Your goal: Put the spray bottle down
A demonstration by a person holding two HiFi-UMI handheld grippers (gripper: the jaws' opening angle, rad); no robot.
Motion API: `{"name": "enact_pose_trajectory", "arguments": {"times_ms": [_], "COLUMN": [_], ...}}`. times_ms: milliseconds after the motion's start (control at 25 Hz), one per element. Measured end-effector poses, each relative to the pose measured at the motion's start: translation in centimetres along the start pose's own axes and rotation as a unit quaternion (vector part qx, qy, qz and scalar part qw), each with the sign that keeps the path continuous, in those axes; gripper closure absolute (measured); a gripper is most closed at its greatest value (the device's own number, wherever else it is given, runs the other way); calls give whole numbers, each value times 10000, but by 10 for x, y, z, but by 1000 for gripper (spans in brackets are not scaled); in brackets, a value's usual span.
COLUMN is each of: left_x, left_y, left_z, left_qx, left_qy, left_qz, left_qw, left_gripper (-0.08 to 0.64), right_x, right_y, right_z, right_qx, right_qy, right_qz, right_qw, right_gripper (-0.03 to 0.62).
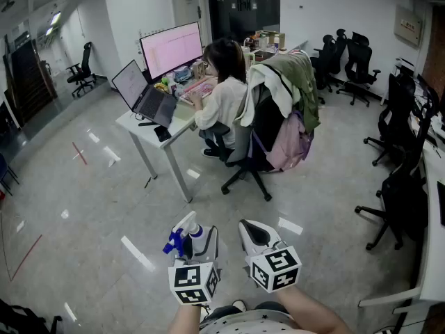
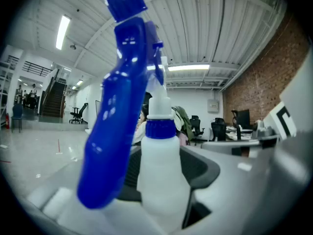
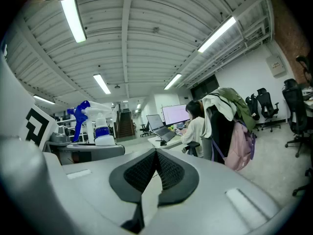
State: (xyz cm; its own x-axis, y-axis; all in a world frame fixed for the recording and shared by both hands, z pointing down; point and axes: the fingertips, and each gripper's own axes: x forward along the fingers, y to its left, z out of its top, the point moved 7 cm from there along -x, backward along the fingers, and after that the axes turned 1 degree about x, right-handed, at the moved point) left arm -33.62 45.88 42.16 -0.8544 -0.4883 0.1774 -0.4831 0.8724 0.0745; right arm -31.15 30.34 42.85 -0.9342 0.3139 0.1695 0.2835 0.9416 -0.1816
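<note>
The spray bottle [image 1: 185, 236] is white with a blue trigger head and a blue collar. It stands upright between the jaws of my left gripper [image 1: 197, 241], low in the head view and above the floor. In the left gripper view the bottle [image 2: 162, 177] fills the middle, with its blue trigger [image 2: 116, 111] hanging towards the camera and the jaws pressed against its body. My right gripper [image 1: 256, 234] is beside it on the right, shut with nothing in it; its dark pads [image 3: 146, 173] meet. From the right gripper view the bottle [image 3: 96, 126] shows at the left.
Ahead, a person [image 1: 221, 99] sits at a white desk [image 1: 142, 129] with a laptop and a monitor. Behind them is an office chair [image 1: 268, 134] draped with jackets and a pink backpack. More office chairs [image 1: 393, 193] and a desk edge [image 1: 427, 256] line the right side.
</note>
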Motion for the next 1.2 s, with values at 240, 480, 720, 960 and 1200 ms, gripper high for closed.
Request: {"name": "enact_pose_trajectory", "arguments": {"times_ms": [240, 480, 720, 960, 1200], "left_x": [22, 54, 91, 125, 137], "left_y": [-34, -102, -198, -326, -463], "left_z": [9, 12, 13, 7, -7], "left_qx": [10, 136, 258, 411, 472], "left_qy": [-11, 45, 117, 160, 203], "left_qz": [-249, -857, -1524, -2328, -3148], "left_qw": [9997, 9962, 9879, 9715, 9478], "left_gripper": [331, 332, 332, 333, 331], "right_x": [-18, -64, -128, -218, -324], "right_y": [-42, -102, -180, -270, -344], "right_z": [12, 20, 24, 23, 18], "right_qx": [42, 116, 166, 250, 281], "right_qy": [-102, -222, -286, -346, -367], "right_qz": [-330, -948, -1620, -2429, -3204], "right_qw": [9994, 9952, 9862, 9691, 9462], "right_gripper": [594, 594, 594, 594, 594]}}
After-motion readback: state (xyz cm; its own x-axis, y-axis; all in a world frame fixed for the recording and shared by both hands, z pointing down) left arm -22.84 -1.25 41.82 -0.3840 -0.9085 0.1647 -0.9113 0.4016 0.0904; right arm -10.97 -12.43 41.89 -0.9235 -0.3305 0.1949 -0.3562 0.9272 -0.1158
